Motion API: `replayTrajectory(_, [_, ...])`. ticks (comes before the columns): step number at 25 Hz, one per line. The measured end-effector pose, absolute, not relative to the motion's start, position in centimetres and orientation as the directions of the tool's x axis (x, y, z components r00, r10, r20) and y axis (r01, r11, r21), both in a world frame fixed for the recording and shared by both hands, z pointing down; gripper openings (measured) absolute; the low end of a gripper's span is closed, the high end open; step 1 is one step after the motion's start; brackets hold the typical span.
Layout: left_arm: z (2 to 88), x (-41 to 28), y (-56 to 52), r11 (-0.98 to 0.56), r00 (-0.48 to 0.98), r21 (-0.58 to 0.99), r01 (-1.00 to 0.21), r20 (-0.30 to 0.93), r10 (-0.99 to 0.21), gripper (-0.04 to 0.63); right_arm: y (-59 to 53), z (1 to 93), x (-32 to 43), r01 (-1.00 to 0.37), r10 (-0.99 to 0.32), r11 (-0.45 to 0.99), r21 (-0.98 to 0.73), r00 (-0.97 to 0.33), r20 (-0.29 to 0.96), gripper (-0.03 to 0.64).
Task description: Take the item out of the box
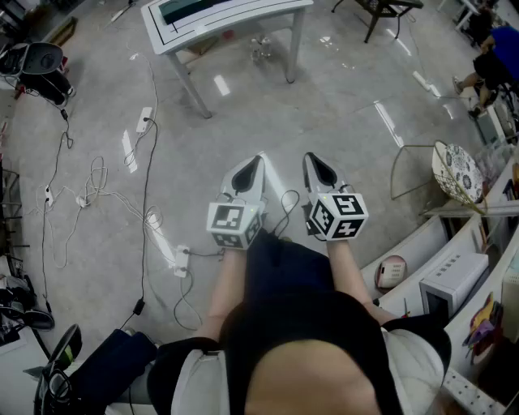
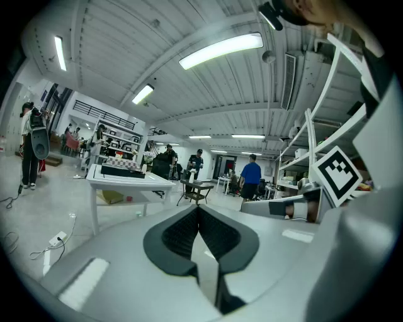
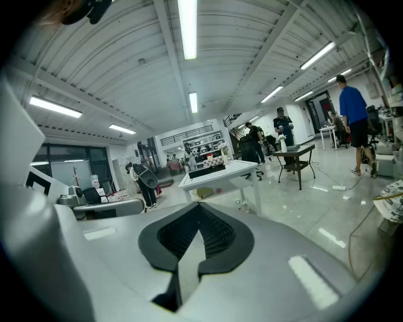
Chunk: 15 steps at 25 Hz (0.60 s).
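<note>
Item one, the left claw (image 1: 253, 166): its jaws are pressed together with nothing between them, as its own view shows. Item two, the right claw (image 1: 315, 164): likewise pressed together and empty. We hold the pair side by side, close but apart, out in front of the body and pointing a little below level over the bare floor (image 1: 340, 97). We judge this a carrying pose, not a reach. Item three, a white tabletop (image 1: 243, 18) well ahead of both claws, bearing a dark flat thing (image 1: 188, 10). We take that to be the likely place of the box, though we cannot tell from here whether it is the box, and no item inside one can be made out. Item four, loose cables (image 1: 105, 194) and a power strip (image 1: 182, 259) on the floor to our left, clear of both claws. In our judgement the task is not yet begun: we must first close in on the tabletop.
</note>
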<state>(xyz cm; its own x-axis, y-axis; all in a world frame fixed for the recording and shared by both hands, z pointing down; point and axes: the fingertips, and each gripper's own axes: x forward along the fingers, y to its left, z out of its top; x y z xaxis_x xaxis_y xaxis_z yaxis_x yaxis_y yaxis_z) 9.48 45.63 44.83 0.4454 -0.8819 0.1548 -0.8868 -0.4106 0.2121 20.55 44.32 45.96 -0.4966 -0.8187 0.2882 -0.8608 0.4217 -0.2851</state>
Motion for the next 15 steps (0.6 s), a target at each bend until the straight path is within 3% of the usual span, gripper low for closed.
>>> replayTrajectory(15, [44.5, 12.3, 47.7, -0.407, 0.439, 0.205, -0.890, 0.145, -0.887, 0.009, 46.7, 46.1, 22.5, -0.838, -0.793, 0.453, -0.305, -0.535, 0.292, 0.002])
